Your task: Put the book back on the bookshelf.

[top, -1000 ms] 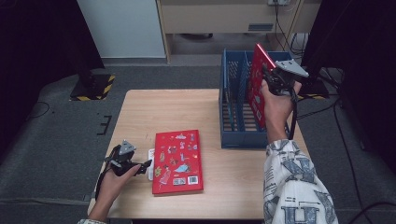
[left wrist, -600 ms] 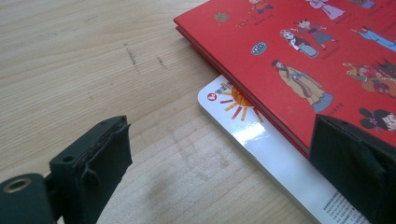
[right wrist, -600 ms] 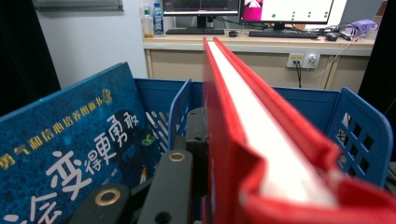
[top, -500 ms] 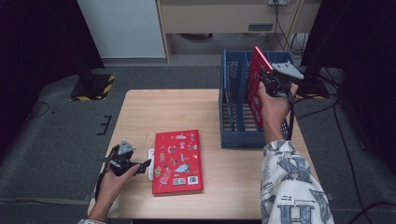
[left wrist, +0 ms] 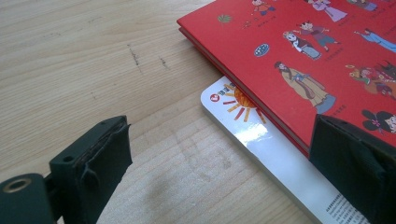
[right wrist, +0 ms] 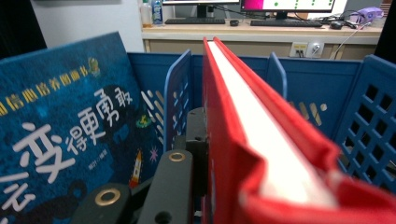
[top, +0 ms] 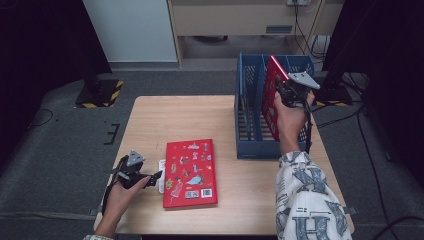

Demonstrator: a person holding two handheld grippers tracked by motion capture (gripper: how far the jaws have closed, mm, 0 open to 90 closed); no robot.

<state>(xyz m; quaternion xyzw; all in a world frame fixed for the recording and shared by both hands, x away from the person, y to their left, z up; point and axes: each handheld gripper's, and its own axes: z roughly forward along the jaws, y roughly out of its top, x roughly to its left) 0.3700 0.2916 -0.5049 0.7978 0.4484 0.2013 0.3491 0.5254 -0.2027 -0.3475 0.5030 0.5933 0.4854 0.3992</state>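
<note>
My right gripper [top: 286, 94] is shut on a red book [top: 271, 97] that stands upright and slightly tilted in a slot of the blue file rack [top: 250, 148]. In the right gripper view the red book [right wrist: 233, 121] runs away from me between blue dividers [right wrist: 177, 93]. A blue picture book [right wrist: 60, 135] stands in the slot to its left. A second red book [top: 191, 172] lies flat on the table on top of a white booklet [top: 162, 170]. My left gripper [top: 156, 177] rests open at that book's left edge, its jaws either side of the white booklet [left wrist: 261, 144] and the red book's corner [left wrist: 299, 56].
The wooden table [top: 175, 120] stands on grey carpet. The rack sits at its right rear. A desk with monitors and keyboards [right wrist: 261, 21] lies beyond the rack. Black stands [top: 97, 90] stand off the table's far left and right.
My right hand has lowered the red book a little deeper into the rack slot. The left gripper and the flat book have stayed put.
</note>
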